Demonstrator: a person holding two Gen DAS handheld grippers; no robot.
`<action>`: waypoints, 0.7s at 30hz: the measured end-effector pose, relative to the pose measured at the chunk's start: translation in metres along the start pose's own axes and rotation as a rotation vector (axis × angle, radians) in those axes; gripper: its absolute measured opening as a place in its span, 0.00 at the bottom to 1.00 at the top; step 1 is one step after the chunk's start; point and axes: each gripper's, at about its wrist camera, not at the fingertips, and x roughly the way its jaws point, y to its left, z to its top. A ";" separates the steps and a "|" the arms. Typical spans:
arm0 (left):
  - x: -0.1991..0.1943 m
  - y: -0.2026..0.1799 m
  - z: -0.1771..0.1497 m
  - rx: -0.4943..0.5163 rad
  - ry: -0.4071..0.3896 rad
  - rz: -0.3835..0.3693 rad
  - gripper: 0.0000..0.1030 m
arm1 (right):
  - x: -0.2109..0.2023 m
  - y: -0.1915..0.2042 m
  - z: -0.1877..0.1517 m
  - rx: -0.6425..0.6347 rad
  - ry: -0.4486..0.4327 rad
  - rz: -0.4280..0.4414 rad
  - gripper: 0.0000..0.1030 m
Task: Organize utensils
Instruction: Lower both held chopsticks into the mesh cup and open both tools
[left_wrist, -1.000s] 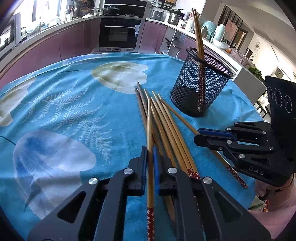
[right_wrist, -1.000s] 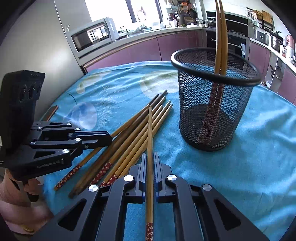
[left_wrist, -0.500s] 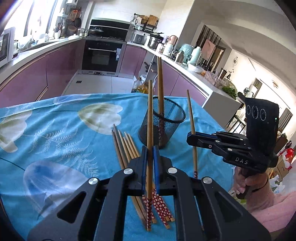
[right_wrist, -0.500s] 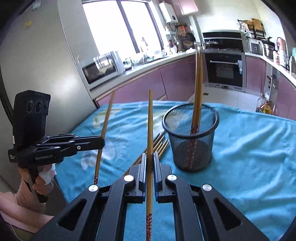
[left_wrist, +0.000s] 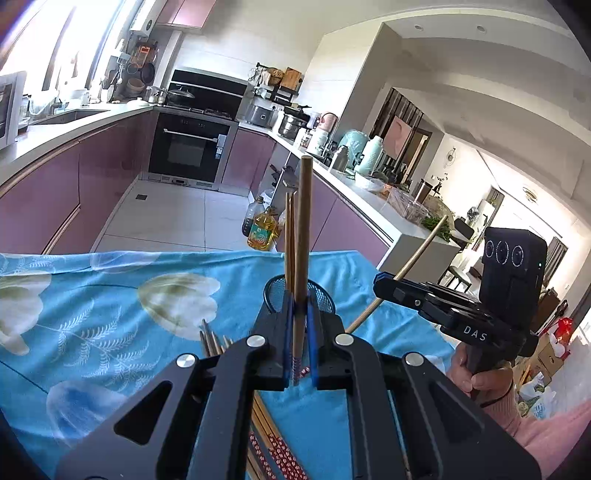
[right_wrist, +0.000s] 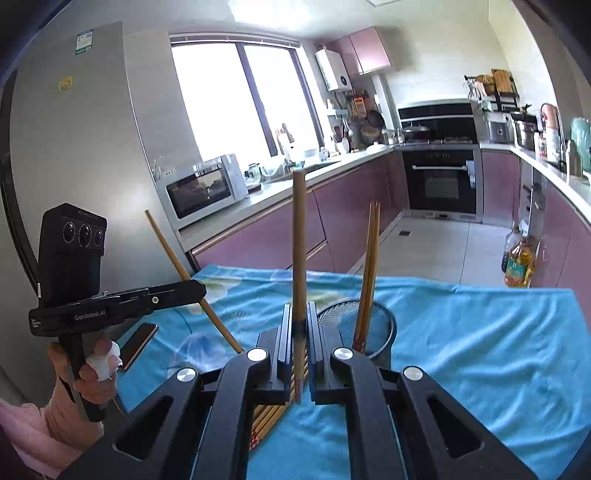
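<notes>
My left gripper (left_wrist: 299, 317) is shut on a wooden chopstick (left_wrist: 303, 236) that stands upright above the table. My right gripper (right_wrist: 298, 325) is shut on another chopstick (right_wrist: 298, 243), also upright. The black mesh holder (right_wrist: 373, 332) stands on the blue cloth with two chopsticks (right_wrist: 369, 266) in it; in the left wrist view the holder (left_wrist: 275, 291) sits just behind my left fingers. Several loose chopsticks (left_wrist: 266, 435) lie on the cloth below; they also show in the right wrist view (right_wrist: 269, 417). The right gripper (left_wrist: 384, 286) and its tilted chopstick (left_wrist: 417, 254) appear at the right of the left wrist view.
The table carries a blue flowered cloth (right_wrist: 480, 350). A phone (right_wrist: 138, 343) lies near its left edge. Purple kitchen cabinets, an oven (right_wrist: 439, 181) and an oil bottle (right_wrist: 519, 266) on the floor lie beyond the table.
Both grippers have lifted higher with their chopsticks and tilted up, so each chopstick now stands upright above the table near the mesh holder.
</notes>
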 end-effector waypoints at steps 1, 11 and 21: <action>0.001 -0.001 0.005 0.000 -0.008 0.000 0.07 | -0.002 0.000 0.004 -0.007 -0.008 -0.002 0.06; 0.005 -0.024 0.045 0.043 -0.070 -0.001 0.07 | -0.018 -0.007 0.041 -0.035 -0.101 -0.030 0.06; 0.027 -0.032 0.065 0.074 -0.061 0.049 0.07 | -0.004 -0.022 0.053 -0.011 -0.114 -0.060 0.06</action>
